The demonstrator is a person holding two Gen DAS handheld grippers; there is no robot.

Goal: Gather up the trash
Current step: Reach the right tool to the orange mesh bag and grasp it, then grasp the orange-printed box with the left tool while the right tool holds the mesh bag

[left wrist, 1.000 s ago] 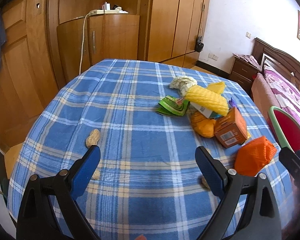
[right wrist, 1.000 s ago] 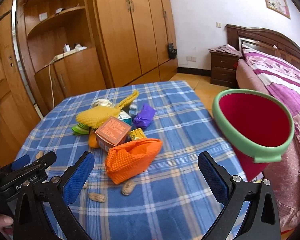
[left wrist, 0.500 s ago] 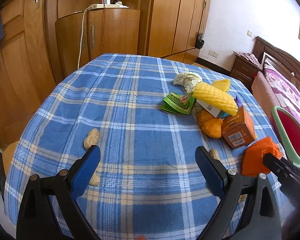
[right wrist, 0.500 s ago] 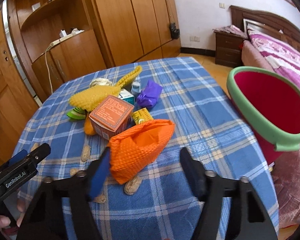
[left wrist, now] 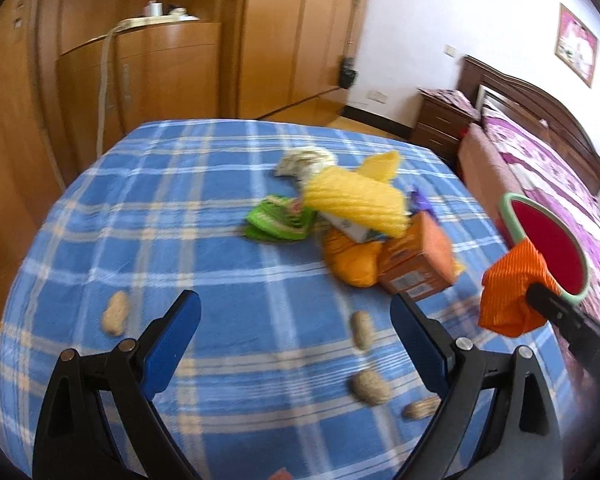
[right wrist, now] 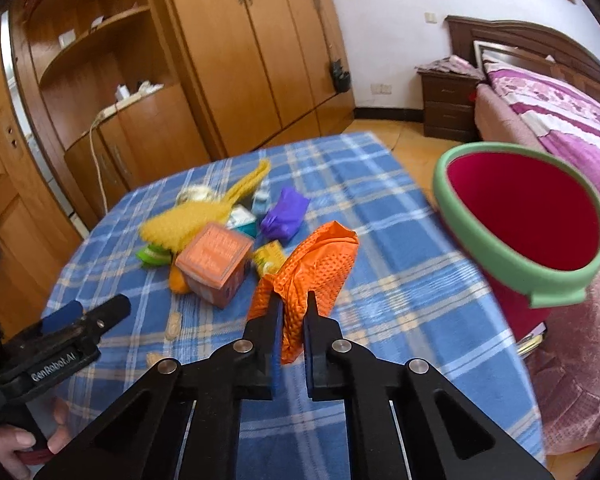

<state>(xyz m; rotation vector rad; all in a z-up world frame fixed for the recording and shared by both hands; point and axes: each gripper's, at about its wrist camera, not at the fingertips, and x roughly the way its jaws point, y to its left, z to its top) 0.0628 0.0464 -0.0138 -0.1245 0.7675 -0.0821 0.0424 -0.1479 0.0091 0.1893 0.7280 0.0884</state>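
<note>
Orange bag pinched and lifted, bin off to the right.

Right gripper (right wrist: 289, 312) pressed together on the orange bag (right wrist: 314, 268), raised clear of the blue plaid table (right wrist: 400, 304); long axis of the bag running forward and up from the fingers. Red bin (right wrist: 520, 216) with its green rim just beyond the table's right edge, ahead and to the right of the bag, mouth tilted toward the gripper: likely a short swing rightward to drop. Left gripper (left wrist: 296, 344) spread wide and holding nothing, low over the table near scattered peanuts (left wrist: 362, 330), farther from the bin. Yellow bag (left wrist: 356, 204), orange box (left wrist: 414, 264) and other wrappers piled mid-table.
</note>
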